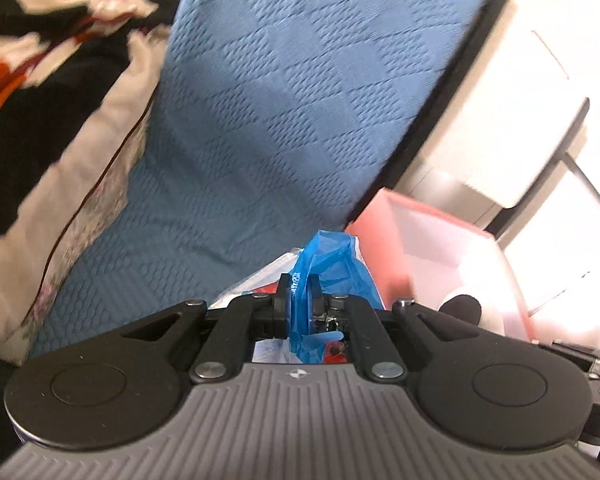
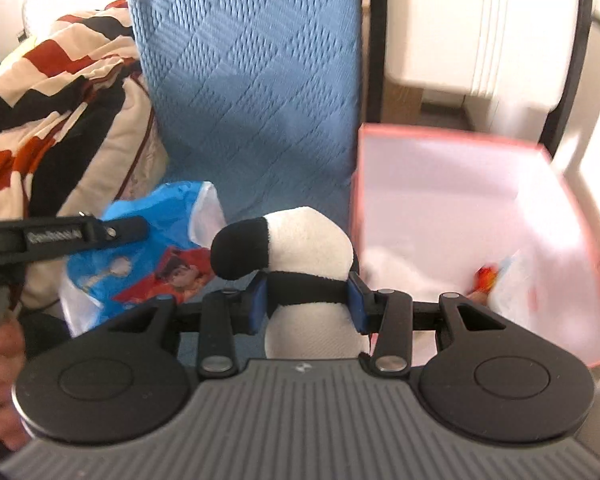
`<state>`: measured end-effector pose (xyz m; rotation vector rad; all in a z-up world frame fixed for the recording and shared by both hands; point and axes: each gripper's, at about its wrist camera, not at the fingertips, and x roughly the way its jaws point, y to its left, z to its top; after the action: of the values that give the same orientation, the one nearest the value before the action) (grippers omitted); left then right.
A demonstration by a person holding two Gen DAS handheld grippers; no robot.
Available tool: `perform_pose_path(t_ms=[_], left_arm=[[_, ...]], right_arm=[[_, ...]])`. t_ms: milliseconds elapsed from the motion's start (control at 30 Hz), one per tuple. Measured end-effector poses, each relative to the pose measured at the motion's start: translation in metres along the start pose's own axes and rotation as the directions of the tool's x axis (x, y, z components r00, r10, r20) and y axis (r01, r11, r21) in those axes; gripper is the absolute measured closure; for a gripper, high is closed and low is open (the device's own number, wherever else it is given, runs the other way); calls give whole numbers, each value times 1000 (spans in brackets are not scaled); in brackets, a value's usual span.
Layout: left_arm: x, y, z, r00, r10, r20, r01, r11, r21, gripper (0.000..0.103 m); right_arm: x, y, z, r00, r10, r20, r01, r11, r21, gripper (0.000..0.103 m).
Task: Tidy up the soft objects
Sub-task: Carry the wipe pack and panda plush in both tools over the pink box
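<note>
My left gripper (image 1: 300, 286) is shut on a blue plastic bag (image 1: 328, 264) with white and red print. The bag also shows in the right wrist view (image 2: 156, 240), with the left gripper (image 2: 140, 226) reaching in from the left. My right gripper (image 2: 308, 294) is shut on a black-and-white plush toy (image 2: 304, 244), held just left of a pink storage box (image 2: 452, 136). The toy's black tip shows in the left wrist view (image 1: 464, 308), with the pink box (image 1: 420, 216) behind it. The box holds white soft items (image 2: 400, 272) and a printed packet (image 2: 516, 276).
A blue quilted cover (image 2: 252, 80) lies over the bed, also seen in the left wrist view (image 1: 280, 100). A red, black and cream blanket (image 2: 52, 92) is heaped at the left. White furniture with a black frame (image 2: 480, 28) stands behind the box.
</note>
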<state>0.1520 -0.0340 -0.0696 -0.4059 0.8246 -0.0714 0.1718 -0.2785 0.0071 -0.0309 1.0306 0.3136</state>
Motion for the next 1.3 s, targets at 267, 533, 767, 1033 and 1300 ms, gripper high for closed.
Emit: perform_pose_path(t_ms=[267, 533, 767, 1033, 1300], left_arm=[[-21, -44, 23, 998, -39, 51, 35, 998, 59, 95], [-20, -96, 27, 993, -87, 76, 77, 989, 125, 95], [-1, -135, 24, 991, -113, 68, 102, 983, 155, 95], [35, -170, 9, 994, -107, 4, 104, 976, 192, 95], [80, -185, -4, 994, -80, -70, 92, 977, 191, 95]], right_arm=[[-35, -27, 20, 996, -19, 88, 18, 1000, 13, 58], [-55, -51, 30, 990, -28, 137, 23, 999, 43, 58], [-64, -82, 34, 985, -59, 161, 46, 995, 84, 58], [-49, -132, 19, 986, -102, 133, 81, 984, 159, 58], [-15, -167, -5, 990, -128, 60, 118, 980, 159, 58]])
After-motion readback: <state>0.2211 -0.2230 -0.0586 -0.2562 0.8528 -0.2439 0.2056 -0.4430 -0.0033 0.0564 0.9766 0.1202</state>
